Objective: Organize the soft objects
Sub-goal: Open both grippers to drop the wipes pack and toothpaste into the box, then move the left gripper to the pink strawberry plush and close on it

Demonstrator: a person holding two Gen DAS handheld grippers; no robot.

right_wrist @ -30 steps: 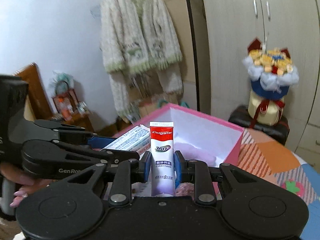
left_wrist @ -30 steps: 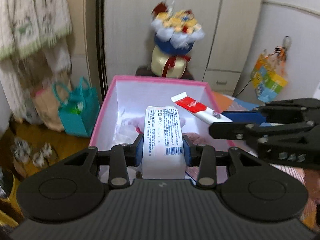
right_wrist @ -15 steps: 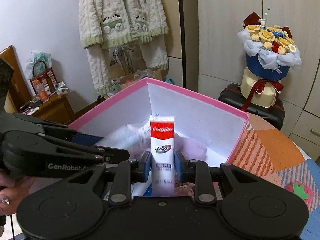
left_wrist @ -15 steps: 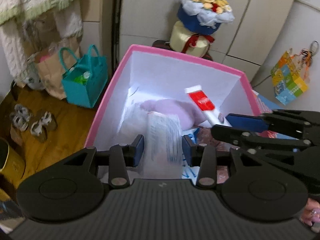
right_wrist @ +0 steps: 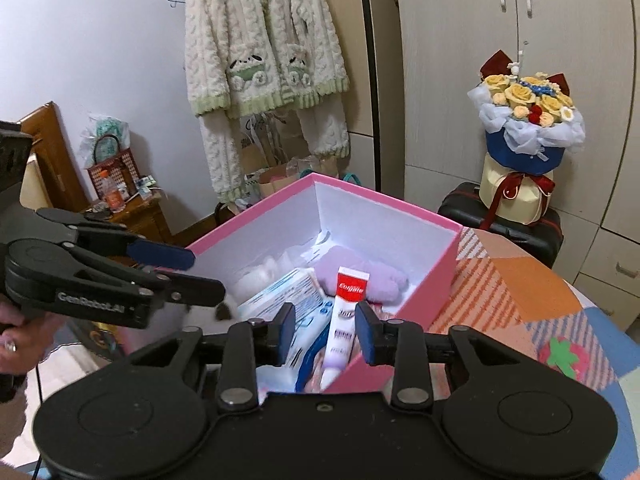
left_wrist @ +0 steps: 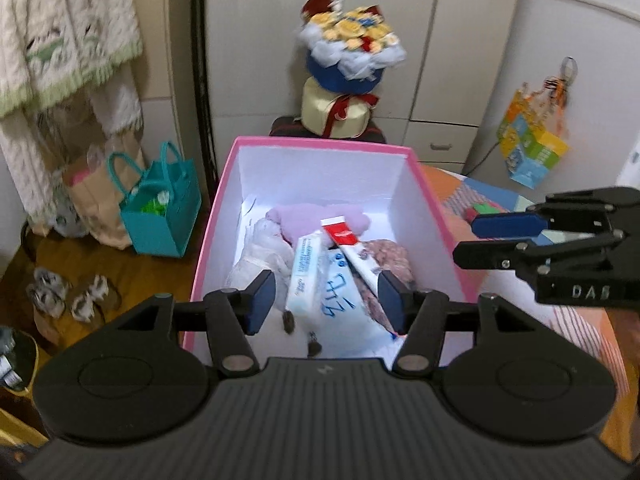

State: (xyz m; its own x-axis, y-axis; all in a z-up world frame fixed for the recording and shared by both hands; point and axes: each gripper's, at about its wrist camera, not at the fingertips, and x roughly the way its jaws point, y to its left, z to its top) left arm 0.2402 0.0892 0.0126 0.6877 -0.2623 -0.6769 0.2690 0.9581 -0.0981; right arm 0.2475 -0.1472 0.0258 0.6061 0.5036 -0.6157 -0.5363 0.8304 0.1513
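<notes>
Left wrist view: the left tongs hover over a pink box, jaws opening with nothing pressed between them. Inside the box lie a white-and-blue pack, a toothpaste tube to its right, a lilac plush at the far end and a white pouch on the left. The right tongs reach in from the right.

Right wrist view: the right tongs are opening too, pads clear of the toothpaste tube, which lies in the box. The left tongs enter from the left, over the box's left wall.
</notes>
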